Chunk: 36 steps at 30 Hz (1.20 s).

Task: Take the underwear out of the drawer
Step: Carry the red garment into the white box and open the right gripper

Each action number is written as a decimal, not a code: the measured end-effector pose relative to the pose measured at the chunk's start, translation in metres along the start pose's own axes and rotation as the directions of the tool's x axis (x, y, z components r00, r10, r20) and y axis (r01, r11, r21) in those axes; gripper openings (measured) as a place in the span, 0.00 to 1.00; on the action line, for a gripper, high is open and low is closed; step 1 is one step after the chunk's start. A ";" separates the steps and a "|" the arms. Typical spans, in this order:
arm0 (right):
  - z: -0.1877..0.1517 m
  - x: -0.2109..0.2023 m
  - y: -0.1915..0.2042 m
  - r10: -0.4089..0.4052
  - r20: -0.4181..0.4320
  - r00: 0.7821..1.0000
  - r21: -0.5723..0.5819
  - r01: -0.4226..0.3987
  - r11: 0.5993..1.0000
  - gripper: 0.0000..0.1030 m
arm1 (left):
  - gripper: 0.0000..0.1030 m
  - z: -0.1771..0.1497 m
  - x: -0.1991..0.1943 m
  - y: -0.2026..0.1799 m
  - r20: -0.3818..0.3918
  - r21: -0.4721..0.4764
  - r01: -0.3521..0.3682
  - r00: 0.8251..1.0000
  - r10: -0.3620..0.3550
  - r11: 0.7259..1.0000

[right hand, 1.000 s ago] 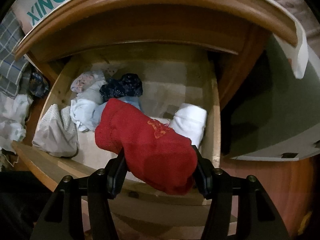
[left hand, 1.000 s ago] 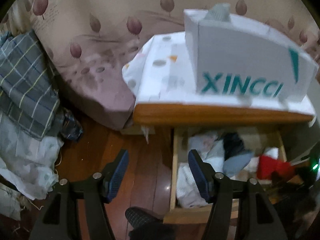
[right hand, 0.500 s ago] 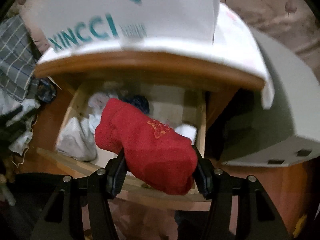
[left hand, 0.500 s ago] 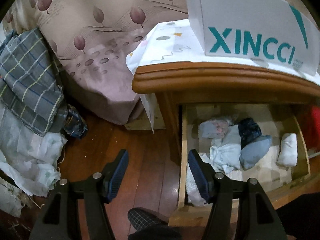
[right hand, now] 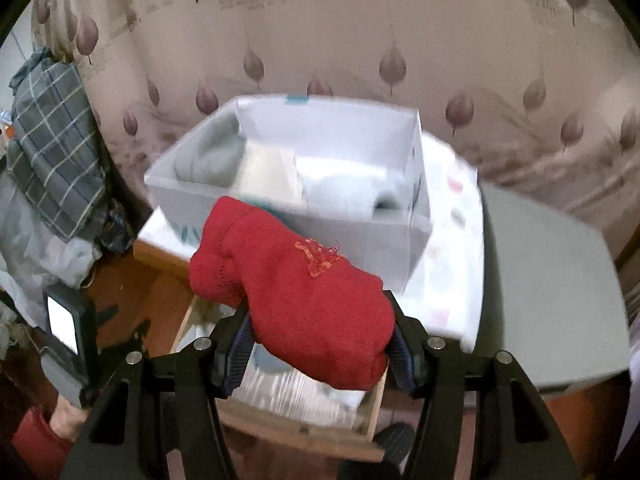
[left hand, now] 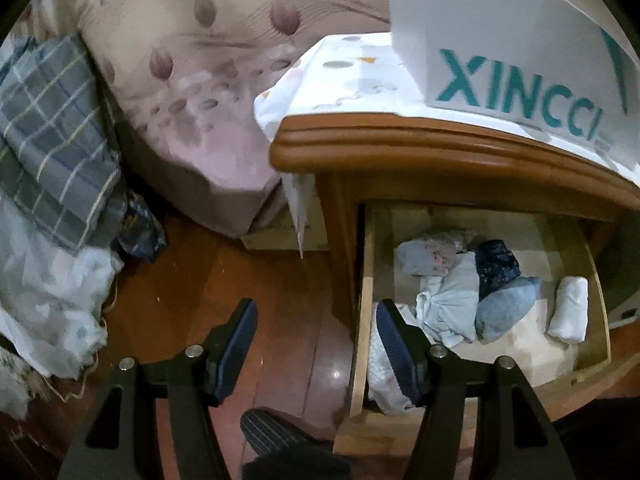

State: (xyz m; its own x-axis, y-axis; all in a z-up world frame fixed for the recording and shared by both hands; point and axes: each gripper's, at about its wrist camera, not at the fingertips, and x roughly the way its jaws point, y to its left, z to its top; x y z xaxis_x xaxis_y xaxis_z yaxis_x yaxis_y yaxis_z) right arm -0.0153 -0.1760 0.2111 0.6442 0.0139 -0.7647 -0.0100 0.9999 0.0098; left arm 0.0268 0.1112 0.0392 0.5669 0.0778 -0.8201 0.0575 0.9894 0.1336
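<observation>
Bed [left hand: 192, 92] fills the upper left of my left view, the wooden nightstand [left hand: 460, 152] at right, its drawer [left hand: 364, 320] open at lower right with rolled underwear inside. My left claw [left hand: 316, 344] gapes empty over the floor. My right claw [right hand: 320, 344] clamps red underwear [right hand: 296, 288], centre frame, before the white box [right hand: 360, 216].

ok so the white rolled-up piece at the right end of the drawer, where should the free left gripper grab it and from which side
Grip the white roll across its narrow middle, coming straight down from above. It lies flat on the drawer floor, apart from the other clothes but close to the right wall, so only the top is open. The left gripper is open and empty.
</observation>
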 end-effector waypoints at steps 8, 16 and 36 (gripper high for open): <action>0.062 0.018 0.010 -0.036 0.028 0.999 -0.024 0.037 0.999 0.54 | 0.62 -0.001 0.005 0.014 -0.033 -0.073 0.027 0.999 -0.030 0.997; 0.088 0.064 0.021 -0.079 -0.032 0.996 -0.059 0.077 0.995 0.54 | 0.62 0.000 0.008 0.015 -0.042 -0.074 0.039 0.998 -0.042 0.996; 0.098 0.133 0.030 -0.097 -0.118 0.988 -0.014 0.096 0.995 0.65 | 0.62 -0.001 0.014 0.016 -0.065 -0.093 0.061 0.996 -0.067 0.994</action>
State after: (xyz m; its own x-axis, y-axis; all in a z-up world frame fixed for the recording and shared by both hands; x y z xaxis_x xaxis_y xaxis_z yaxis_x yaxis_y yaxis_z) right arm 0.1447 -0.1444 0.1730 0.5470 -0.0831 -0.8330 0.0406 0.9965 -0.0727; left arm 0.0350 0.1287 0.0290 0.5068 0.0190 -0.8619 0.0150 0.9994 0.0309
